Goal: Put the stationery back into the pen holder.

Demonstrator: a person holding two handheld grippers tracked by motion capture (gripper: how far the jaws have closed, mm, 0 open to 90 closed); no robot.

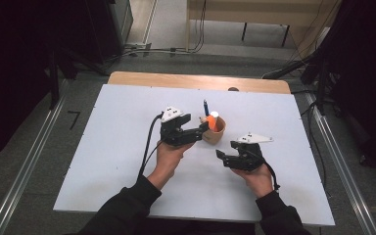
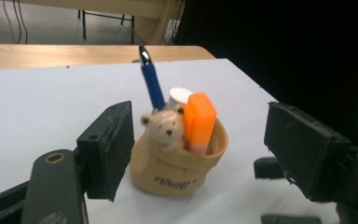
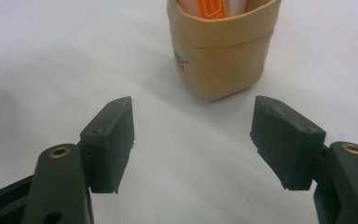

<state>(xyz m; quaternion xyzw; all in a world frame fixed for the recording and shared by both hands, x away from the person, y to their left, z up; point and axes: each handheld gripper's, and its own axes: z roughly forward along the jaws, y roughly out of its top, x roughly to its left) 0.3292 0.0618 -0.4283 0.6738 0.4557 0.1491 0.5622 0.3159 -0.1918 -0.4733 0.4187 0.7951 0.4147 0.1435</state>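
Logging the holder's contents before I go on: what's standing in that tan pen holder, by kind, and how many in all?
Blue pen: 1
Orange highlighter: 1
White-topped cylinder, kind unclear: 1
Total: 3 things in the tan pen holder.
The bear figure on its rim looks like part of the holder, so it is not counted.

Bright even light on the white table (image 1: 127, 147), dark surroundings, soft faint shadows, slightly blurred close-ups, mild grain
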